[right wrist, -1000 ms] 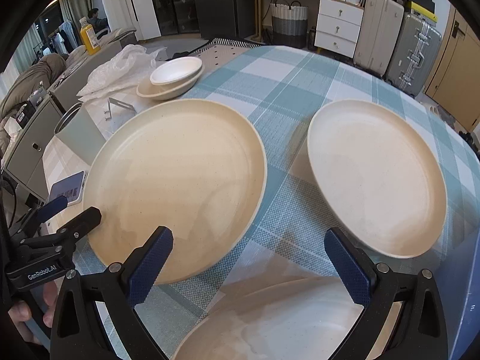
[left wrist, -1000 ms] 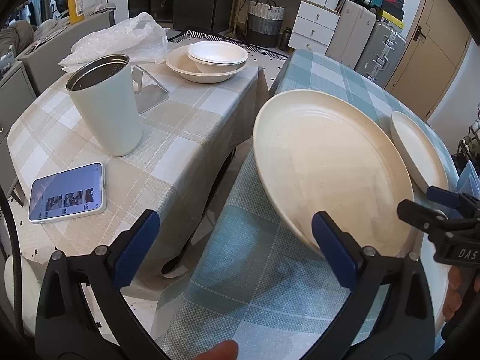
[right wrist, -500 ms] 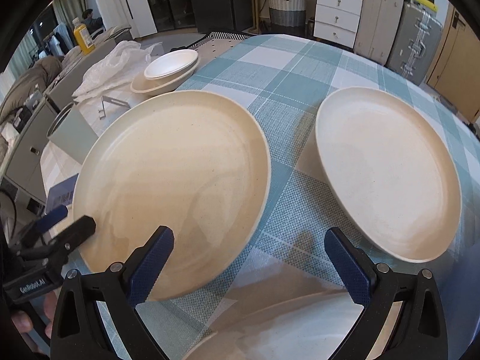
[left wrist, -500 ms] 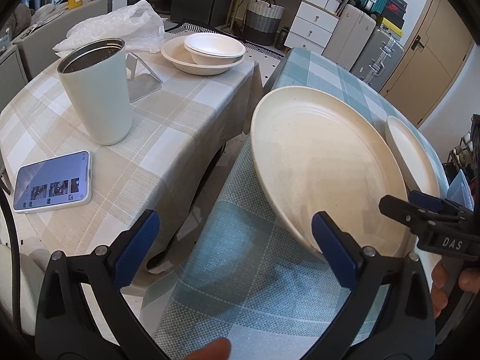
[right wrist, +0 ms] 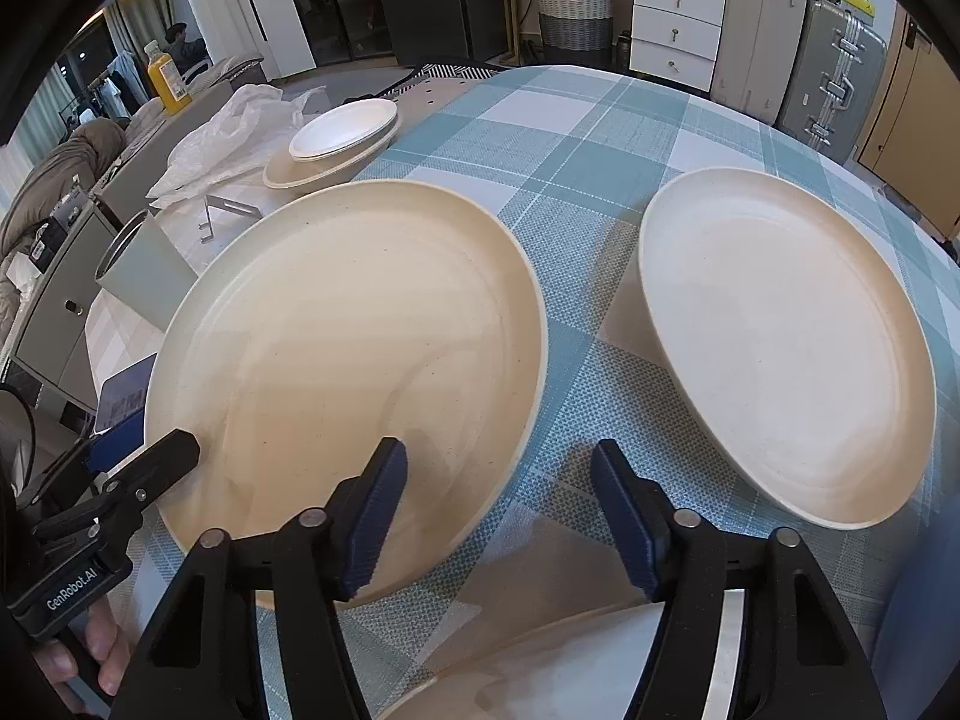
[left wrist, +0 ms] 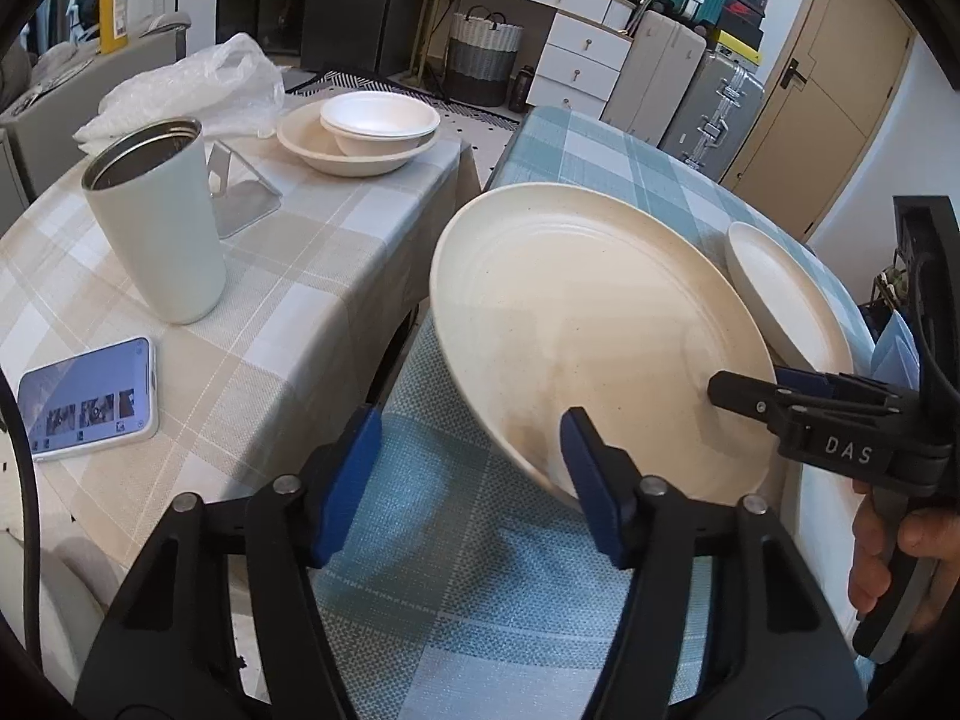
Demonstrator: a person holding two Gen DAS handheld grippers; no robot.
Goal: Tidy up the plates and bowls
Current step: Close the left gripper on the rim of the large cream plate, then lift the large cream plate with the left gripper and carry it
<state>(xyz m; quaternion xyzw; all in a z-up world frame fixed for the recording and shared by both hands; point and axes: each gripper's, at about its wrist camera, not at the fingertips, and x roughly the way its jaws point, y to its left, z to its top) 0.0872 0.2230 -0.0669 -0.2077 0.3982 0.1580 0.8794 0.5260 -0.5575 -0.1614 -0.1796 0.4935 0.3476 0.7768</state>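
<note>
**Two grippers at one plate's rim**

On the teal-checked bench (right wrist: 600, 138) lies a large cream plate (right wrist: 360, 324) — both grippers sit at its near rim, jaws parted, holding nothing. Left gripper (left wrist: 468, 474) straddles the edge; right gripper (right wrist: 498, 516) hovers between it and a second plate (right wrist: 786, 354). Stacked bowls (left wrist: 366, 132) rest on the beige bench (left wrist: 300, 252) — near a tumbler (left wrist: 156, 222) and phone (left wrist: 87, 396).

Blue-checked table (right wrist: 588, 120) with two plates (right wrist: 348, 360) (right wrist: 786, 348)
</note>
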